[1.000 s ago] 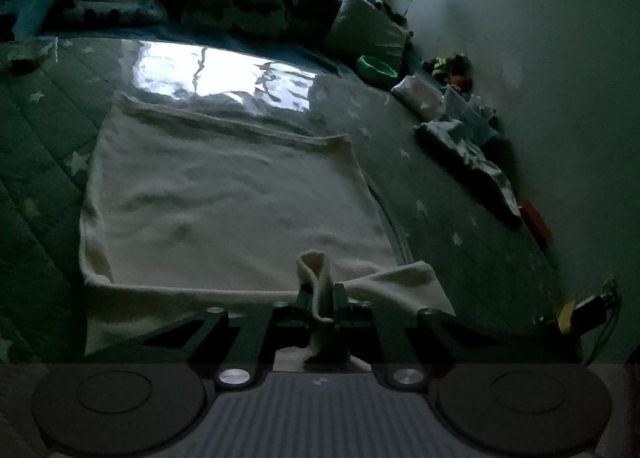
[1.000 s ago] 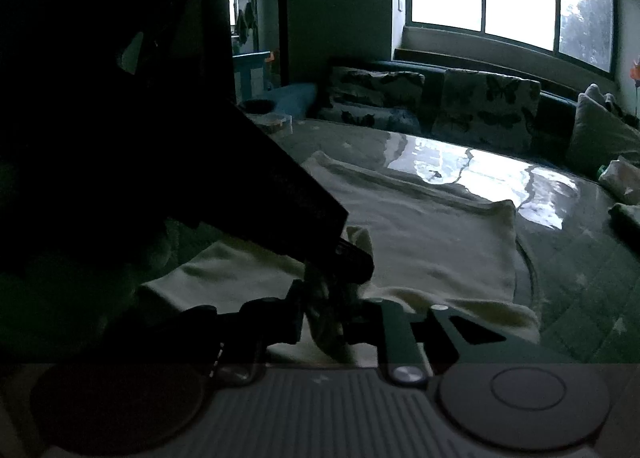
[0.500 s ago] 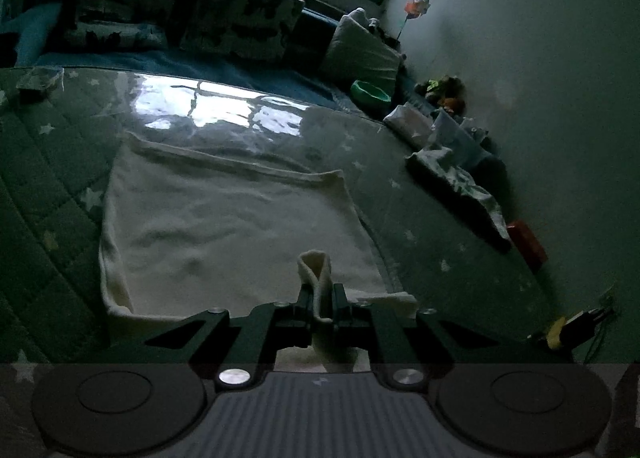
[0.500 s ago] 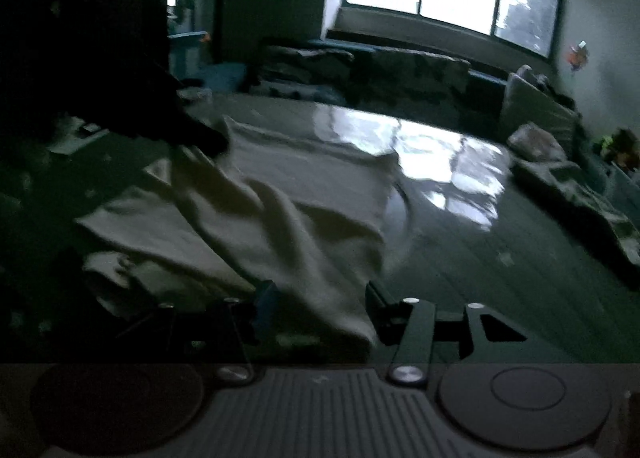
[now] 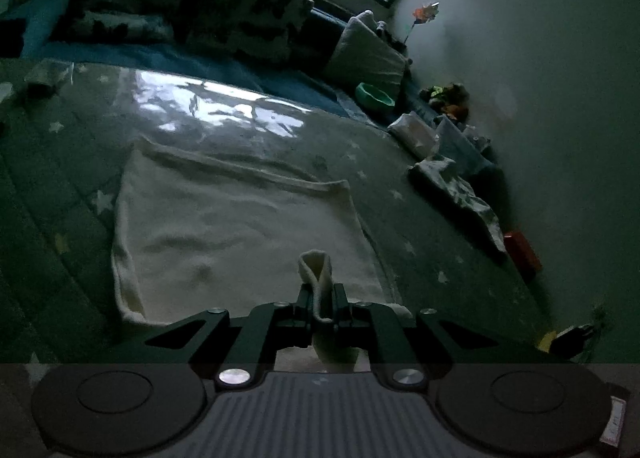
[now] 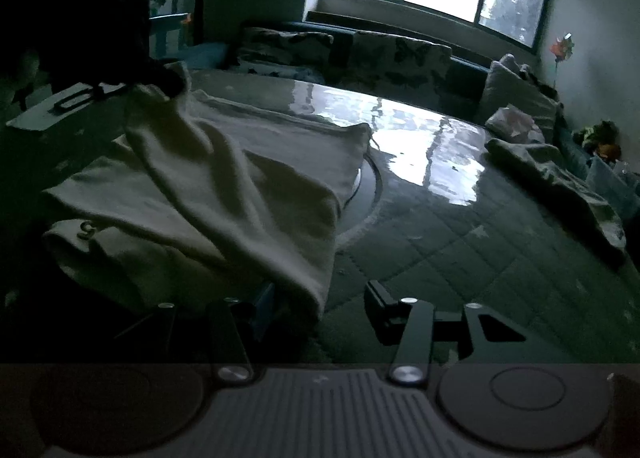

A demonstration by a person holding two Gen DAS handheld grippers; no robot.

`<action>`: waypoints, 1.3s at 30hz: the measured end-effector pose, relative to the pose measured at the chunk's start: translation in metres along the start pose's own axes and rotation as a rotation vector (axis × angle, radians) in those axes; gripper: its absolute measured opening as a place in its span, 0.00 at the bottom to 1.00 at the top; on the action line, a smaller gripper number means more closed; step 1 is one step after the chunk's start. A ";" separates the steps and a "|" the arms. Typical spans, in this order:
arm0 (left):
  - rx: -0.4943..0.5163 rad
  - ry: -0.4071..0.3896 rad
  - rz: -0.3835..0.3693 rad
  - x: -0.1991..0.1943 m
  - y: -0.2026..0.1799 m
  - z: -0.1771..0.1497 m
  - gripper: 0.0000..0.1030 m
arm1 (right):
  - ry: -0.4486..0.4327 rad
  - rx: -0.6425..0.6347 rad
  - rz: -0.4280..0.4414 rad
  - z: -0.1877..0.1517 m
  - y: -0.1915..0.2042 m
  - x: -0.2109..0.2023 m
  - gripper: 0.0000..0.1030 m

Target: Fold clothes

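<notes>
A cream-white garment (image 5: pixel 224 225) lies spread on a green star-patterned mat (image 5: pixel 420 225). My left gripper (image 5: pixel 322 298) is shut on a pinched fold of the garment's near edge, which sticks up between the fingers. In the right wrist view the same garment (image 6: pixel 224 185) drapes in folds from the far left, where the left gripper lifts it, down to the mat. My right gripper (image 6: pixel 316 298) is open and low over the mat (image 6: pixel 460 250); the garment's near corner hangs by its left finger, ungripped.
A rumpled patterned cloth (image 5: pixel 460 193) and a red block (image 5: pixel 522 256) lie along the right wall. A green bowl (image 5: pixel 374 94), folded items and cushions (image 5: pixel 248 17) sit at the back. A flat white object (image 6: pixel 60 105) lies far left.
My right gripper has opened and let go of the garment, then swung out to the right. My left gripper has kept its grip and lifted, carrying its edge further over the garment.
</notes>
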State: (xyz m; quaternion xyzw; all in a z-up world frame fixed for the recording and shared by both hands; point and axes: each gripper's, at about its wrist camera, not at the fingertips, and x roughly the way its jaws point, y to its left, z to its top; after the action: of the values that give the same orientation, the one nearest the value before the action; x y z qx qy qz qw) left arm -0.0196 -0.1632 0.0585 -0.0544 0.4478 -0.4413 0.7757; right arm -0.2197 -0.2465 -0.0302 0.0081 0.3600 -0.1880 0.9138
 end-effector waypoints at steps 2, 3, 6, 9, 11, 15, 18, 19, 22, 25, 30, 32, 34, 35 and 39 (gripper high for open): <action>0.002 0.011 0.015 0.002 0.003 -0.002 0.10 | -0.007 0.021 -0.001 0.001 -0.002 0.000 0.46; 0.001 0.018 0.023 0.003 0.006 -0.003 0.10 | -0.008 0.021 -0.013 0.001 -0.002 0.000 0.45; -0.002 0.035 0.060 0.006 0.017 -0.008 0.12 | 0.005 0.029 -0.032 0.000 -0.006 0.002 0.40; 0.001 0.049 0.109 0.009 0.028 -0.013 0.15 | 0.024 0.033 -0.023 -0.002 -0.010 0.003 0.38; 0.012 0.054 0.145 0.010 0.035 -0.016 0.17 | 0.032 0.023 -0.010 -0.003 -0.011 0.001 0.38; 0.043 0.034 0.238 0.007 0.045 -0.020 0.18 | 0.037 0.002 0.032 0.000 -0.014 -0.004 0.38; 0.039 0.025 0.218 0.002 0.047 -0.023 0.17 | 0.016 -0.004 0.083 0.010 -0.017 -0.013 0.38; 0.052 0.026 0.205 0.001 0.043 -0.025 0.18 | 0.008 -0.002 0.095 0.013 -0.019 -0.015 0.38; 0.092 0.046 0.169 0.006 0.032 -0.035 0.21 | -0.010 0.023 0.105 0.026 -0.025 -0.010 0.38; 0.123 0.066 0.174 0.016 0.023 -0.043 0.25 | -0.021 0.037 0.108 0.036 -0.028 -0.001 0.38; 0.147 0.062 0.206 0.025 0.019 -0.050 0.09 | -0.025 0.028 0.116 0.045 -0.023 0.015 0.38; 0.170 0.037 0.207 0.021 0.016 -0.052 0.04 | -0.026 0.022 0.119 0.047 -0.021 0.019 0.38; 0.182 0.019 0.207 0.016 0.014 -0.052 0.03 | -0.027 0.017 0.122 0.049 -0.018 0.023 0.38; 0.187 0.008 0.213 0.012 0.013 -0.051 0.02 | -0.027 0.014 0.123 0.050 -0.017 0.025 0.38; 0.193 -0.021 0.247 0.000 0.017 -0.049 0.02 | -0.027 0.000 0.133 0.053 -0.013 0.032 0.38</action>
State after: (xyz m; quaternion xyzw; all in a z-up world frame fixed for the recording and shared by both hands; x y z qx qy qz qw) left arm -0.0453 -0.1369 0.0211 0.0715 0.3985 -0.3830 0.8303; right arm -0.1678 -0.2773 -0.0104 0.0295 0.3461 -0.1270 0.9291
